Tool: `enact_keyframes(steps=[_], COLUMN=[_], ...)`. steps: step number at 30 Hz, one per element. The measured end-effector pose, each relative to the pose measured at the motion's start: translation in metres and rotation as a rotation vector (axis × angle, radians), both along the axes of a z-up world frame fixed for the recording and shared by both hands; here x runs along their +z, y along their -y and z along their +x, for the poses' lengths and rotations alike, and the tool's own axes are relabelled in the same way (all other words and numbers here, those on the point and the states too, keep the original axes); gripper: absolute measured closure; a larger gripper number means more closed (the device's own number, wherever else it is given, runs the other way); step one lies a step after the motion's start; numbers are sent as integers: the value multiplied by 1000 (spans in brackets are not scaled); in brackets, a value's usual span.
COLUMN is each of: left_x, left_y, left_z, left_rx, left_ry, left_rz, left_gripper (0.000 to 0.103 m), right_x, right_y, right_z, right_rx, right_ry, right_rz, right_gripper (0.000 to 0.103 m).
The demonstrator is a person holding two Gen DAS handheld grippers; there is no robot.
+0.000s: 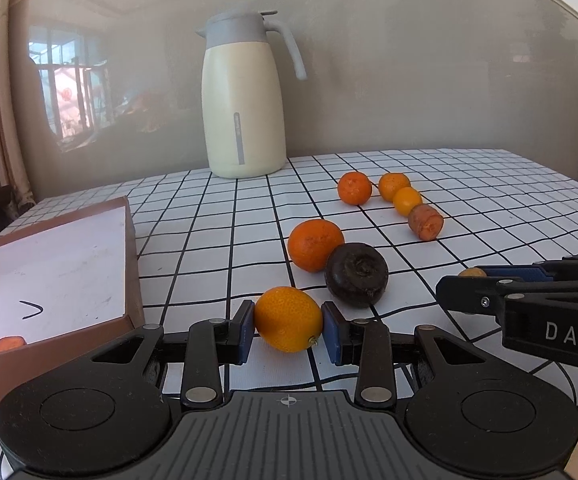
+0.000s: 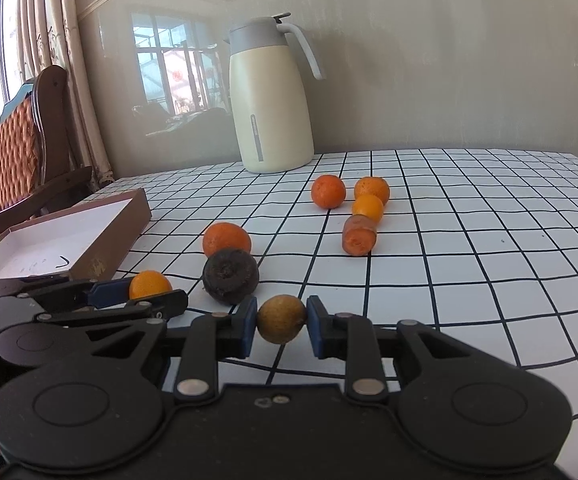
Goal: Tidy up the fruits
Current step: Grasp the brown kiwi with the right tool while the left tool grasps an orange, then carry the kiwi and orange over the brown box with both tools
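Left gripper clamps an orange kumquat, right gripper a dull brownish fruit; both round, risk rolling free in transit

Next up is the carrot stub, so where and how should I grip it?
Grip the carrot stub across its round sides, mid-length, fingers coming from the near side. It lies with its cut face toward the cameras, its far end close to a small orange, so the flanks look the clearest places to close on.
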State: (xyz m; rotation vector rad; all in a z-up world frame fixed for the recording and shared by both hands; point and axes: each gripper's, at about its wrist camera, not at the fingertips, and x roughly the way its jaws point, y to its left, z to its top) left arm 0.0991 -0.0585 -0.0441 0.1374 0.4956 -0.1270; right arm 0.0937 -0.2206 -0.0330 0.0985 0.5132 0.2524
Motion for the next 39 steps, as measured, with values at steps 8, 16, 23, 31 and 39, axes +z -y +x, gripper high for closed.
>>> enact_keyframes(steps=[8, 16, 23, 31, 39], left_x=[6, 13, 19, 27, 36], left_y=[-7, -12, -23, -37, -48], left_z=[-14, -31, -45, -53, -60], left_rx=[-4, -13, -1, 25, 44], left_ry=[6, 30, 51, 83, 139], left_rz=[-16, -37, -57, -79, -93], left_gripper=[67, 67, 67, 67, 67], right_x=[1, 11, 19, 29, 37], right_y=[3, 1, -8, -19, -34], right_z=[-5, -18, -28, -34, -39], right_rx=[-12, 14, 45, 75, 119], right_ry=[-19, 19, 69, 135, 214], right_rz=[-24, -26, -25, -17, -12], right_gripper=[85, 85, 85, 85, 85])
